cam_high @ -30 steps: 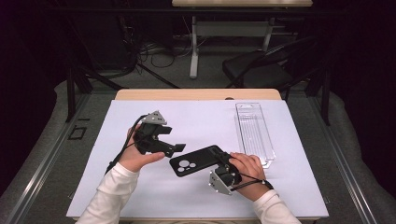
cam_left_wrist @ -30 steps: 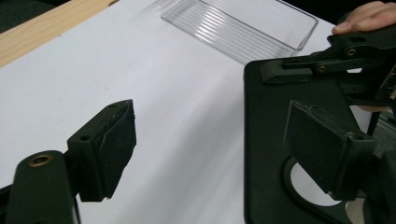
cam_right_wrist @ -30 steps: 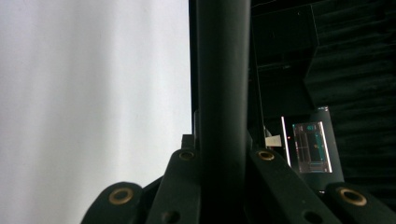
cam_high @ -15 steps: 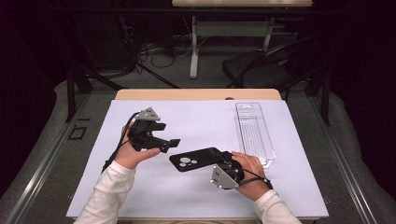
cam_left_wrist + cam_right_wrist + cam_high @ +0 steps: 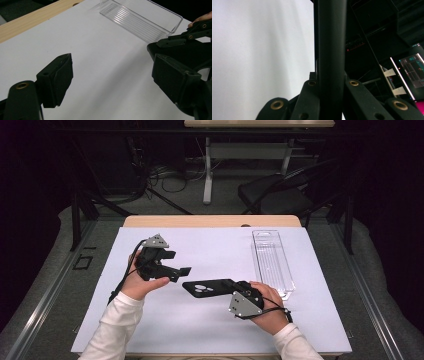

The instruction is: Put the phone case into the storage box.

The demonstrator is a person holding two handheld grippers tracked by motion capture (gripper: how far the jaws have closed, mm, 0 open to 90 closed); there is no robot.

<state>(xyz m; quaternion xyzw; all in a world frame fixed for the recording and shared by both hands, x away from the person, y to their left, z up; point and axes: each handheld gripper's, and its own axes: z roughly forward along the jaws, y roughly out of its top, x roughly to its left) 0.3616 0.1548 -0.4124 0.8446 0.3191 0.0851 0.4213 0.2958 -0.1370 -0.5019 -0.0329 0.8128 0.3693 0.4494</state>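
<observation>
Left gripper has backed off the phone case, jaws wide and empty; right gripper clamps it, long axis pointing toward left gripper.

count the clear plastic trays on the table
1. The clear tray lies on the white sheet's far right side, beyond the right claw holding the black phone case; also at the left gripper view's top.

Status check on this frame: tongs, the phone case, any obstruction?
Right tongs shut on black phone case, held off the sheet. Left tongs open, empty. Clear tray off to the side, nothing obstructing.
</observation>
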